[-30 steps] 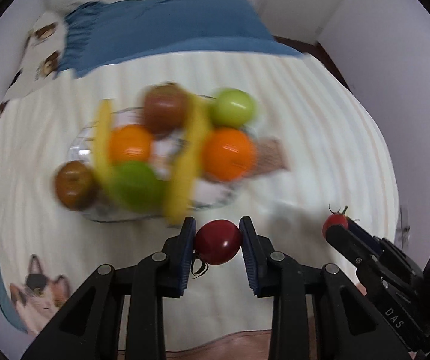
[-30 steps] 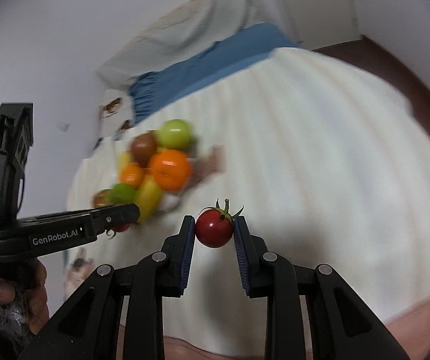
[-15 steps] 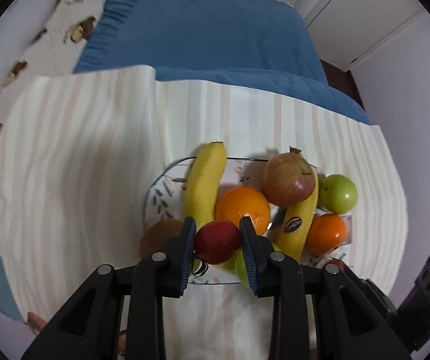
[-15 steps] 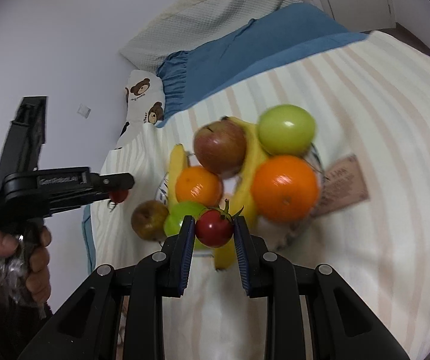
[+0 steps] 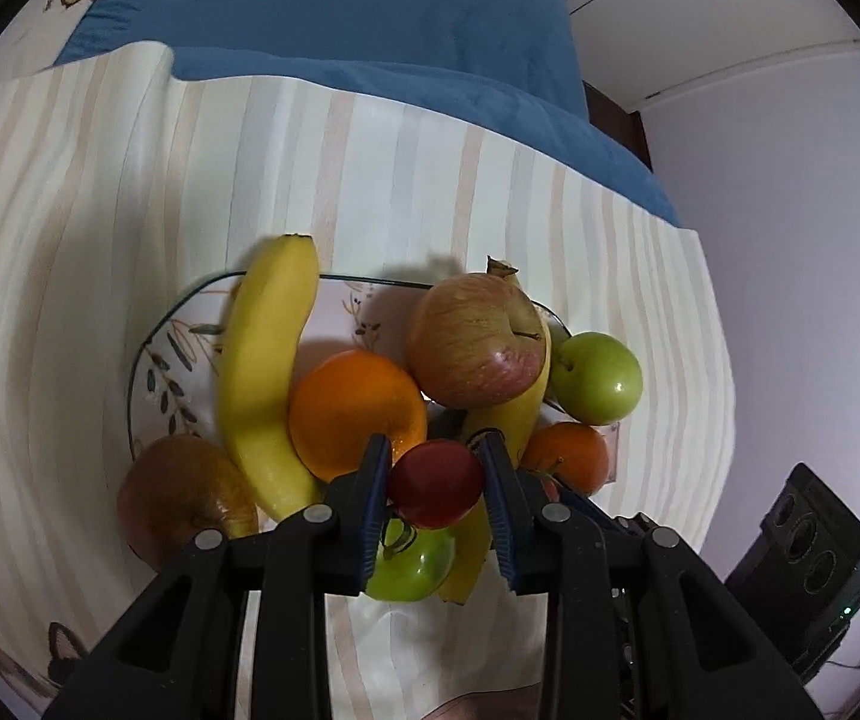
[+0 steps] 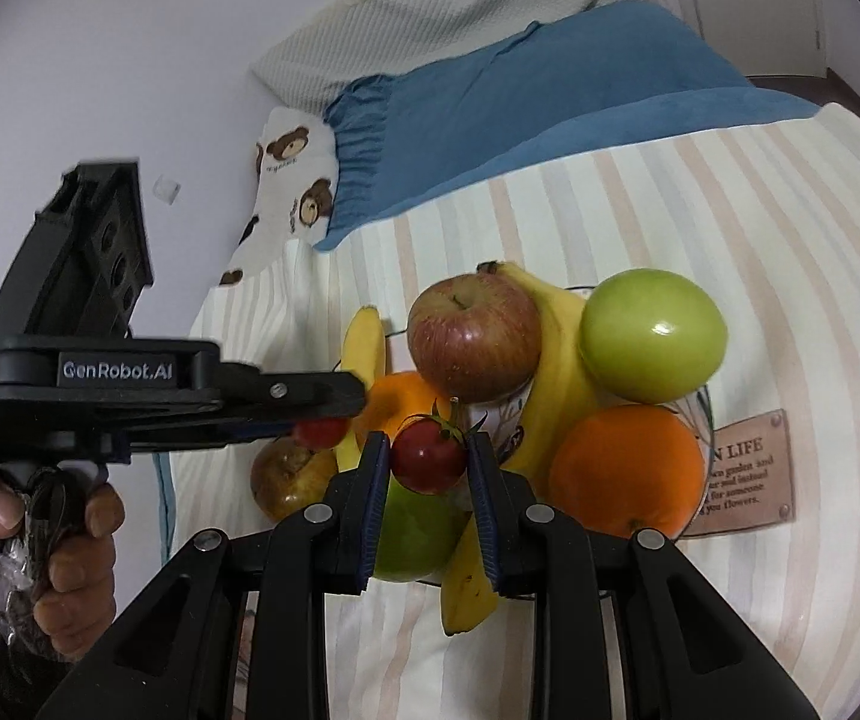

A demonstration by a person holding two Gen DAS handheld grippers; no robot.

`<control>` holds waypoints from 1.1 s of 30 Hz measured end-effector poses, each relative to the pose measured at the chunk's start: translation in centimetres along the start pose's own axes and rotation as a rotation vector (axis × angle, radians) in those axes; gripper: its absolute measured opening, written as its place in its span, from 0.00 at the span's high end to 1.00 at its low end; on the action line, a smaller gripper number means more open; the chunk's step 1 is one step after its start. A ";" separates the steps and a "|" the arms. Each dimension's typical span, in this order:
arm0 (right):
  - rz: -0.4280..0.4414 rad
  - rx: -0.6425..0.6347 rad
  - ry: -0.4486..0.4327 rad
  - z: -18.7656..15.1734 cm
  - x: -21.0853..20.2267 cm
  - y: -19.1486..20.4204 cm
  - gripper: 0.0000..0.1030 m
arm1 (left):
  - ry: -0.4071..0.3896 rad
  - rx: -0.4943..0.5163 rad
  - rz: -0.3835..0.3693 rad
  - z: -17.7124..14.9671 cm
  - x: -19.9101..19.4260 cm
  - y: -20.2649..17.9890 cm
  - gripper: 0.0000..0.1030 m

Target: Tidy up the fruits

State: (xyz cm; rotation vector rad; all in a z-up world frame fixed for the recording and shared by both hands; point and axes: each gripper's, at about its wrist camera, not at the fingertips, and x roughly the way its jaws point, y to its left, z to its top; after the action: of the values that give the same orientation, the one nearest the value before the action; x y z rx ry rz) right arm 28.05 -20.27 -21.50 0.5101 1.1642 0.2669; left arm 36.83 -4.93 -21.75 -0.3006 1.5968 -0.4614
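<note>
A patterned plate (image 5: pixel 160 354) holds a pile of fruit: two bananas (image 5: pixel 262 360), oranges (image 5: pixel 352 414), a red apple (image 5: pixel 472 342) and green apples (image 5: pixel 595 378). My left gripper (image 5: pixel 435 443) hangs just over the near side of the pile with a dark red cherry tomato (image 5: pixel 435 483) between its pads; the jaws are starting to open, and the pads still touch it. My right gripper (image 6: pixel 425 441) is shut on a second cherry tomato (image 6: pixel 429 459) with a green stem, above the green apple (image 6: pixel 412 528). In the right wrist view the left gripper (image 6: pixel 334 411) reaches in from the left.
The plate rests on a striped cloth (image 5: pixel 370 180) spread over a bed with a blue blanket (image 5: pixel 340 6) and a bear-print pillow (image 6: pixel 292 180). A brownish apple (image 5: pixel 181 498) sits at the plate's near-left rim. A leather tag (image 6: pixel 736 474) lies right of the plate. A hand (image 6: pixel 40 528) grips the left handle.
Both grippers have carried their tomatoes in over the plate and tilted down; the fruit pile now fills the lower middle of both views, right under the fingertips.
</note>
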 end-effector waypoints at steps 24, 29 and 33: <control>-0.412 -0.047 -0.007 -0.8 -4.9 0.5 0.02 | -0.255 0.143 0.478 -6.7 -3.2 -0.2 0.04; -0.460 -0.059 -0.026 -1.4 -5.5 1.2 0.02 | -0.291 0.136 0.495 -8.1 -4.0 -0.3 0.04; -0.472 -0.064 -0.038 -1.8 -6.6 1.7 0.02 | -0.321 0.124 0.495 -9.0 -5.4 -0.6 0.04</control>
State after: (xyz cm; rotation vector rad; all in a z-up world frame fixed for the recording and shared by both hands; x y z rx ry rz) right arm 24.00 -21.41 -15.87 0.1725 1.1993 -0.1124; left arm 28.30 -2.00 -16.42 0.1148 1.2635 -0.1180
